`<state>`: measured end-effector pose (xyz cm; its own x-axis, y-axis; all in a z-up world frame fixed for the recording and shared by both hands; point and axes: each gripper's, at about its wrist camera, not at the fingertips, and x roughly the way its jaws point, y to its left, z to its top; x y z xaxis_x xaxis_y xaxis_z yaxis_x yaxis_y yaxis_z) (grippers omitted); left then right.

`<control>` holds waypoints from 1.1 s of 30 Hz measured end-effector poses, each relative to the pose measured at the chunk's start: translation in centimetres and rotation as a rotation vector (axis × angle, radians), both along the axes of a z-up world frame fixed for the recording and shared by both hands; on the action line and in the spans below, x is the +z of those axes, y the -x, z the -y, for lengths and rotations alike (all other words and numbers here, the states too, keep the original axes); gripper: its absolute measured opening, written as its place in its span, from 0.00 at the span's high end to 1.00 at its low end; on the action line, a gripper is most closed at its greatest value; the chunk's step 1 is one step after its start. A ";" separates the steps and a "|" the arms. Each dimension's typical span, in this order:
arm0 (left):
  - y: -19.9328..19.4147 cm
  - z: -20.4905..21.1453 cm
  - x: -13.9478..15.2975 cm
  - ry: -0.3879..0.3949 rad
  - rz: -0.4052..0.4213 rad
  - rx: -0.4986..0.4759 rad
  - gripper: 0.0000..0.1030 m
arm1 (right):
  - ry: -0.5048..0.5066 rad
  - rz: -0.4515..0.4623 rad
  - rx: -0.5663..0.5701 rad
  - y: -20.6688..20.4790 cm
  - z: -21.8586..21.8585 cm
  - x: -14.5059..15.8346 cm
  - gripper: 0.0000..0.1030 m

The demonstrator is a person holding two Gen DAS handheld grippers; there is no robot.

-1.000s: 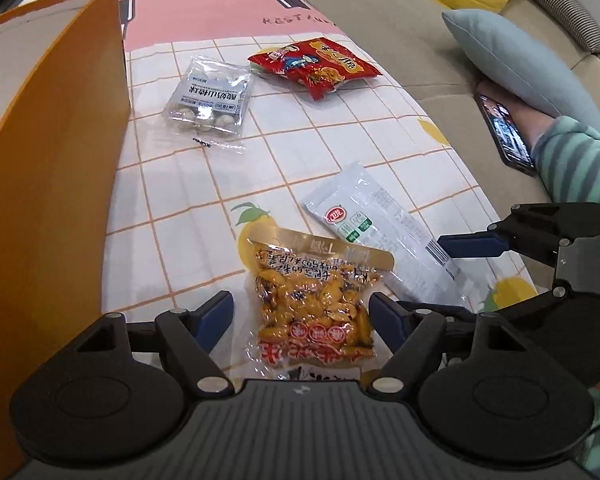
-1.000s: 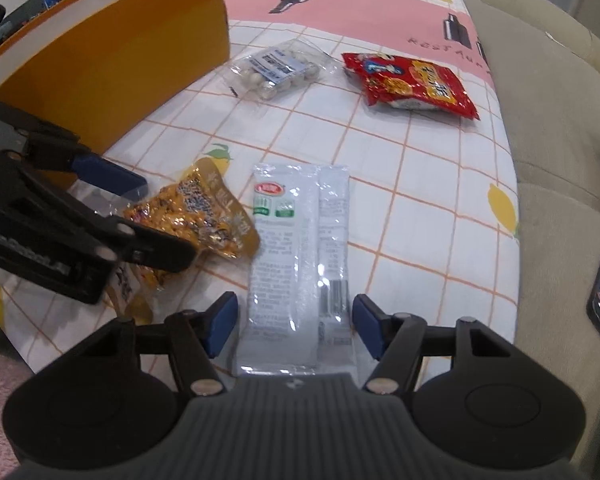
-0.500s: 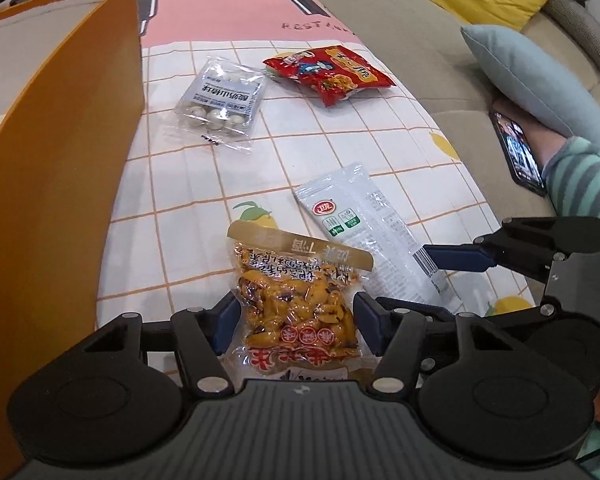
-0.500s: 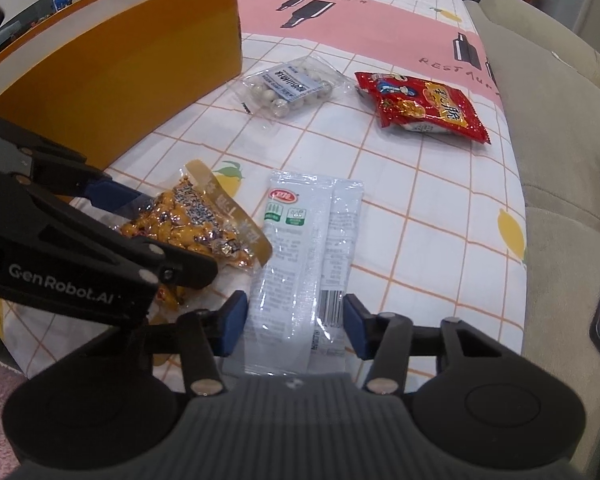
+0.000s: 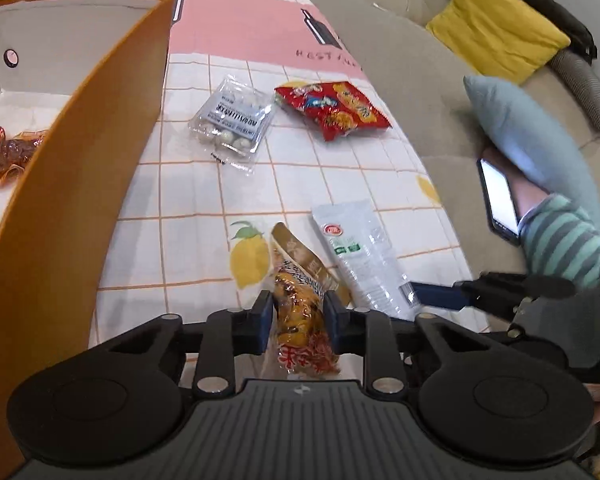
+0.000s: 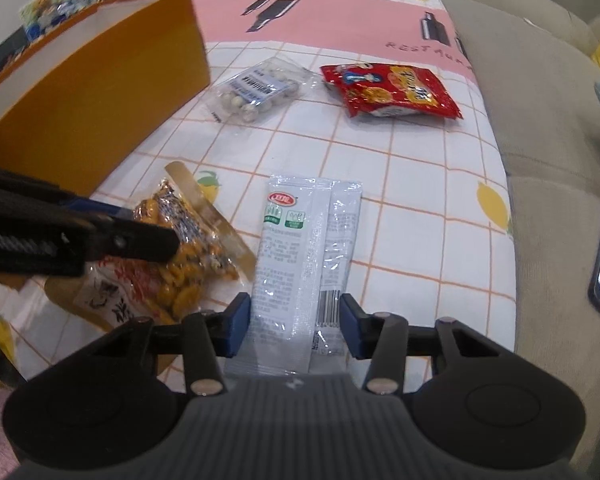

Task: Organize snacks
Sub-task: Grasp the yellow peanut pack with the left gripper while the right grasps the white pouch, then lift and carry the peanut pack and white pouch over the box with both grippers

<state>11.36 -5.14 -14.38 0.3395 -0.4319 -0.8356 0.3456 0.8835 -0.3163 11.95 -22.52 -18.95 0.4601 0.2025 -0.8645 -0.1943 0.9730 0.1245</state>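
While its jaws are closing, the left gripper [image 5: 298, 316] pinches the yellow snack bag [image 5: 300, 320], crumpled and tilted up near the table's front edge. Beside it, the right gripper [image 6: 294, 320] is closing around the near end of the white packet [image 6: 306, 256], whose long axis runs away toward the clear pouch [image 6: 256, 90] and red bag [image 6: 392, 90]. Bare cloth lies between. Left stands the orange box [image 5: 80, 184]; right, the tablecloth [image 6: 440, 208] ends at a sofa [image 6: 540, 120].
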 end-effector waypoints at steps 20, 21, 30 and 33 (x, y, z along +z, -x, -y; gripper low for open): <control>0.0 -1.0 0.0 0.089 -0.112 0.085 0.70 | -0.061 -0.009 0.011 0.2 -0.2 -0.4 0.55; -0.1 -1.1 -0.3 0.095 -0.134 0.092 0.70 | -0.063 -0.009 0.009 0.2 -0.2 -0.4 0.55; -0.4 -0.8 -2.6 0.100 -0.201 0.139 0.61 | -0.034 0.012 0.043 0.3 -0.9 -0.3 0.55; -0.2 -0.7 -2.6 0.093 -0.190 0.140 0.62 | -0.036 0.012 0.043 0.2 -0.9 -0.3 0.55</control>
